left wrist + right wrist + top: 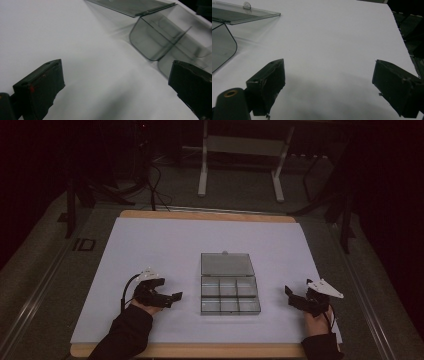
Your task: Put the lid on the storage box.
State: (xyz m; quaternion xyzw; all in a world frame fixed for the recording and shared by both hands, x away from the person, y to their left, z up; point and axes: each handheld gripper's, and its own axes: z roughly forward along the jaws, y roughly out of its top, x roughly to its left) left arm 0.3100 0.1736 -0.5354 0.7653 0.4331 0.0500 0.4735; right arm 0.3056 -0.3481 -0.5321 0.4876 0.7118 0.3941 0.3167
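Note:
A clear smoky plastic organiser box (pixel 229 293) lies in the middle of the white sheet, its lid (pixel 226 263) flat open behind it and its several compartments looking empty. My left gripper (pixel 172 298) rests on the sheet left of the box, jaws wide apart with nothing between them. In the left gripper view the box (pixel 155 40) lies ahead to the right, between and beyond the fingers (pixel 42 87). My right gripper (pixel 291 296) sits on the sheet right of the box, open and empty. The right gripper view has the box corner (pixel 222 45) and lid (pixel 242 13) at far left.
The white sheet (pixel 165 245) covers a wooden tabletop (pixel 200 215). Past the far edge stand a white metal frame (pixel 240 160), cables and dark stands on the floor. The sheet's right edge (pixel 398 27) lies close to my right gripper.

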